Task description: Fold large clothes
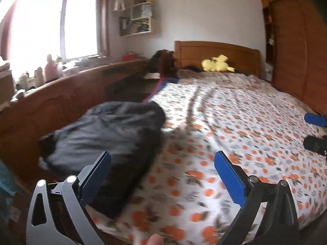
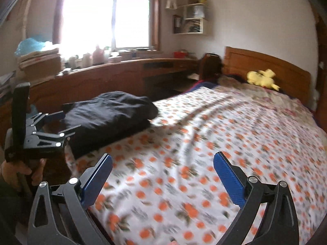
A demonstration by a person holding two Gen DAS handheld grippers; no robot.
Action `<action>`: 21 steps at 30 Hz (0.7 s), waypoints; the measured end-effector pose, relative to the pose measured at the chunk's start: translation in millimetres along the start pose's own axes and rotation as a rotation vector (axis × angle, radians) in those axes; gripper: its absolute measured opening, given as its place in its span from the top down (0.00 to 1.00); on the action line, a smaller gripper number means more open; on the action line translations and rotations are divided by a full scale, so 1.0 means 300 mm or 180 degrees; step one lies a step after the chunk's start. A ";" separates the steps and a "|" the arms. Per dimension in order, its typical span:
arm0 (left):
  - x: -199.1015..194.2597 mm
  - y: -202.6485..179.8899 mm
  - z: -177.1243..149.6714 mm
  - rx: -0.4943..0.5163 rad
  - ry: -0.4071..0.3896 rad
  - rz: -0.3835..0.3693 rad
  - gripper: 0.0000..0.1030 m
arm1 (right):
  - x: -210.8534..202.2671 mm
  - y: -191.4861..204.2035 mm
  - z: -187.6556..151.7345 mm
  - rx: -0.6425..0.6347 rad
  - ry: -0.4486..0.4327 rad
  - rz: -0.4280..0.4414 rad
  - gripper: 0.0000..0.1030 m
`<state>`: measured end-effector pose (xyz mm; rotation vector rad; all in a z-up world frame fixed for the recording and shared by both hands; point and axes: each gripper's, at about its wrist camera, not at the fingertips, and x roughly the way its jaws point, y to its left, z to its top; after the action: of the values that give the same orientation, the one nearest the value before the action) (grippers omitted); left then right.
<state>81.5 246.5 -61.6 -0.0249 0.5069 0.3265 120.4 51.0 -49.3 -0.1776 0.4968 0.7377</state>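
Observation:
A dark folded garment (image 1: 106, 134) lies in a thick bundle on the near left part of the bed (image 1: 235, 126), close to the bed's left edge. In the right wrist view the same garment (image 2: 108, 114) sits left of centre. My left gripper (image 1: 162, 159) is open, with nothing between its blue pads; its left finger is in front of the garment's near end. My right gripper (image 2: 162, 159) is open too, over bare floral sheet to the right of the garment. The left gripper (image 2: 59, 122) also shows at the left edge of the right wrist view, held by a hand (image 2: 18, 173).
A wooden sideboard (image 1: 61, 102) with clutter runs along the bed's left side under a bright window (image 1: 51, 20). A yellow plush toy (image 1: 216, 63) lies by the wooden headboard (image 1: 216, 51). A wardrobe (image 1: 296, 51) stands at the right. The right gripper's fingers (image 1: 314, 120) poke in at the right edge.

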 end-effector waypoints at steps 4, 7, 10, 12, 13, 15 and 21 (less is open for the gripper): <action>-0.003 -0.184 -0.048 0.0075 0.0088 -0.0289 0.02 | -0.107 -0.102 -0.075 0.0171 -0.0057 -0.0258 0.08; -0.028 -0.320 -0.069 0.0151 0.0122 -0.0494 0.02 | -0.205 -0.174 -0.128 0.0303 -0.0125 -0.0493 0.08; -0.072 -0.454 -0.076 0.0220 0.0067 -0.0663 0.02 | -0.305 -0.230 -0.175 0.0420 -0.0197 -0.0693 0.08; -0.107 -0.520 -0.072 0.0239 0.0022 -0.0762 0.02 | -0.370 -0.264 -0.205 0.0497 -0.0249 -0.0830 0.08; -0.131 -0.558 -0.067 0.0243 -0.0007 -0.0816 0.02 | -0.397 -0.277 -0.217 0.0528 -0.0266 -0.0882 0.08; -0.181 -0.627 -0.052 0.0259 -0.0061 -0.0909 0.02 | -0.456 -0.305 -0.240 0.0619 -0.0311 -0.0972 0.08; -0.309 -0.746 -0.009 0.0313 -0.0202 -0.1066 0.02 | -0.616 -0.375 -0.284 0.0800 -0.0443 -0.1211 0.08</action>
<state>73.9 6.1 -32.1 -0.0037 0.4466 -0.0255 48.9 -169.7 -34.5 0.0157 0.4031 0.3091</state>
